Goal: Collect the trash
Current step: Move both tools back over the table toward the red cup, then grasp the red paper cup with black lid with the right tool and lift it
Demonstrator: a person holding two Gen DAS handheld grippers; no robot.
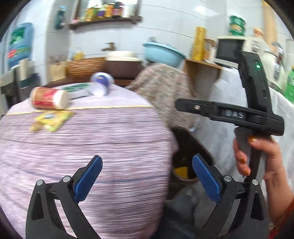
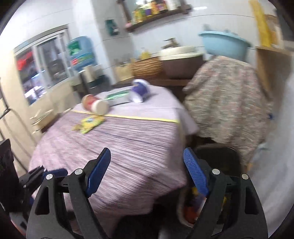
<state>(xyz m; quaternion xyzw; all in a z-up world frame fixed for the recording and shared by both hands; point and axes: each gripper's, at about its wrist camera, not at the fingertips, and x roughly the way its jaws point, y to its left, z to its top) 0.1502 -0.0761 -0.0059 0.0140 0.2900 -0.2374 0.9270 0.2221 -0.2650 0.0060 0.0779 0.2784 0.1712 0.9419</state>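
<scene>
While some rubbish already lies inside the dark bin (image 1: 191,147) that stands on the floor at the table's right edge, where a yellow scrap and other coloured bits show, the job looks only partly done. Four pieces remain on the table (image 2: 128,139), all at its far end. Largest of these is a flat white-and-green box (image 1: 77,91) lying near the far rim. Just left of the box, and nearer the camera, a red-and-cream tube (image 1: 48,98) lies on its side. At the right end of the box, a purple-and-white cup (image 1: 101,84) is tipped over. Smallest is a yellow wrapper (image 1: 52,118), flat on the cloth just in front of the tube.

Both tools are empty. The left gripper (image 1: 147,176) has its blue pads spread wide over the near part of the table and the bin's edge, with nothing between them. The right gripper (image 2: 147,172) is likewise spread and holds nothing; a hand (image 1: 261,156) grips its handle to the right of the table.

A lilac striped cloth with a yellow line covers the table. Behind the table stand a woven basket (image 2: 147,67), a basin with a tap, and a blue tub (image 2: 224,45) on a flowered cover. White tiles and a shelf of bottles (image 2: 152,11) rise beyond the table, and a window lies to its left.
</scene>
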